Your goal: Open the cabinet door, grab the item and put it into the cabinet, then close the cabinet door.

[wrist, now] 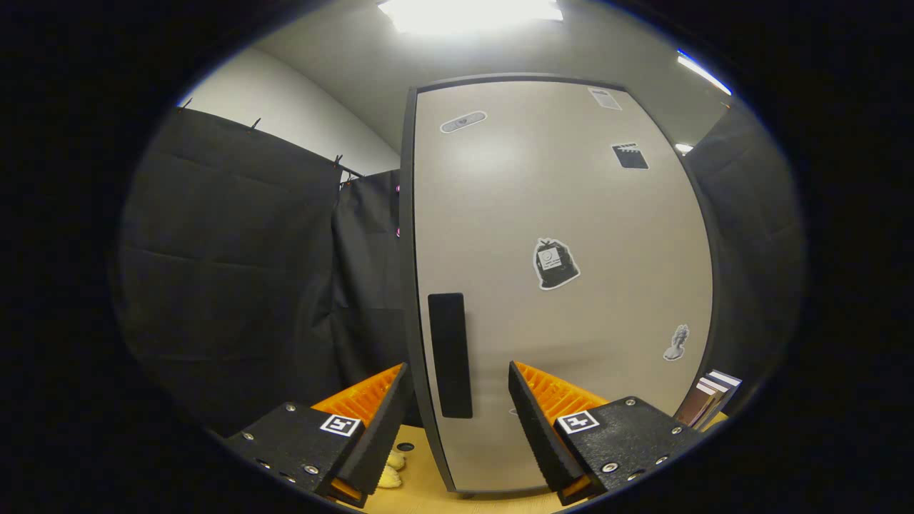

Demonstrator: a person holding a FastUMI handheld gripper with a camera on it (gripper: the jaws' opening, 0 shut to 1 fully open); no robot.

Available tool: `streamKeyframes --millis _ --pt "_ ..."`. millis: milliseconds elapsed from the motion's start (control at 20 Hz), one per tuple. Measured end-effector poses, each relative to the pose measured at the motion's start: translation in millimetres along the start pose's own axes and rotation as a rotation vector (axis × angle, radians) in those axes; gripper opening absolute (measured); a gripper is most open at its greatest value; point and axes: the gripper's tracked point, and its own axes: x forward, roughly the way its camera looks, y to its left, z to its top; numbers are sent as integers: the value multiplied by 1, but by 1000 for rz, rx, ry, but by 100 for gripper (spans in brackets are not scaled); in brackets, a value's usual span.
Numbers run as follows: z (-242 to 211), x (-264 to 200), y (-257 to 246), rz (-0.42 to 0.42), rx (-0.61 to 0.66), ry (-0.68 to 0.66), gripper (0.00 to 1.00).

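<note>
Two fingers of the tongs [457, 421] stand wide apart with nothing gripped, straddling the left edge of the tall beige cabinet door [564, 285] and its black rectangular handle [450, 355]. That door, dotted with small stickers, is shut. A small pale yellow item [391, 470] lies on the wooden table [457, 496], near the left finger. Books [707, 401] stand to the cabinet's right.

gripper [457, 400] | fingers spread wide – nothing pressed btwn them | level, pointing fwd
</note>
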Motion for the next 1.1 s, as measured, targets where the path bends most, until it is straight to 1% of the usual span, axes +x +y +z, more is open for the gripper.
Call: streamKeyframes --millis 50,300,350,400,500,650,700,750,900,1100 --pt "-3 7 2 -1 2 9 81" --pt "-12 37 4 -8 -15 62 72" --pt "-13 41 3 -14 -21 65 65" --pt "-13 44 4 -11 -17 64 60" --pt "-13 44 3 -26 -15 66 36" --pt "-13 45 4 -30 -13 70 36" --pt "-13 46 3 -34 -31 79 34" --pt "-13 44 3 -36 -38 87 29" --pt "-14 40 4 -20 -13 117 23" --pt "-12 25 5 6 -3 130 22"
